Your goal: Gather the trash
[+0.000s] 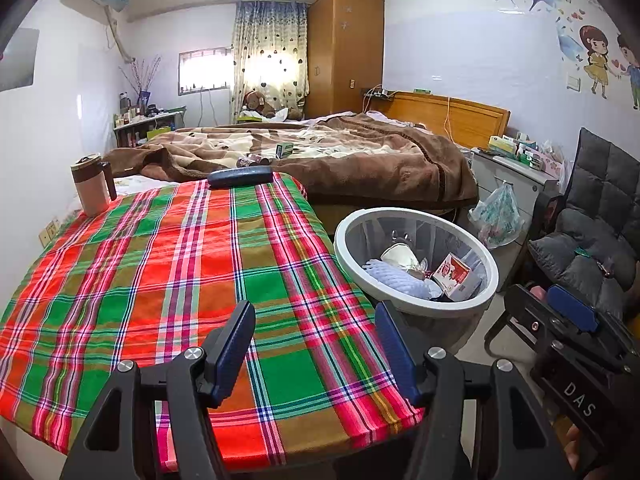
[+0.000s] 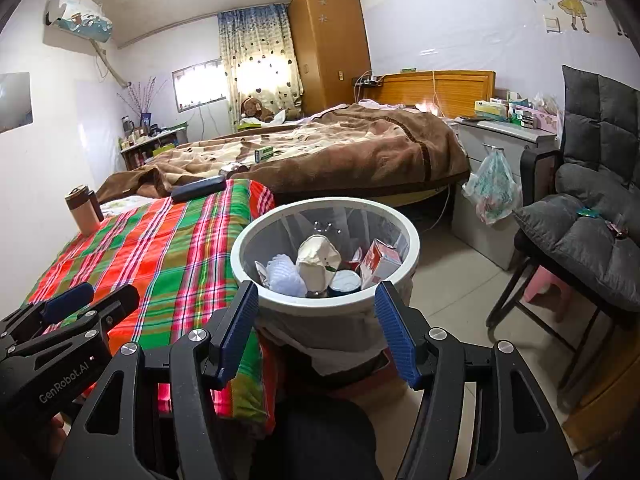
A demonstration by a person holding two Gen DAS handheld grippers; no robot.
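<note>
A white-rimmed mesh trash bin (image 1: 416,300) (image 2: 246,268) stands on the floor at the right edge of the plaid-covered table (image 1: 180,280) (image 2: 160,252). Inside it lie crumpled paper (image 2: 318,260), a red and white carton (image 1: 456,274) (image 2: 380,262), a pale blue wad (image 2: 285,276) and a can (image 2: 345,282). My left gripper (image 1: 314,350) is open and empty above the table's near right part. My right gripper (image 2: 316,330) is open and empty, just in front of the bin's near rim. Each gripper shows at the edge of the other's view.
A brown and cream mug (image 1: 91,184) and a dark blue case (image 1: 240,177) sit at the table's far side. A bed with a brown blanket (image 1: 320,152) lies behind. A grey chair (image 2: 592,224) and a cabinet with a hanging plastic bag (image 2: 494,188) stand at the right.
</note>
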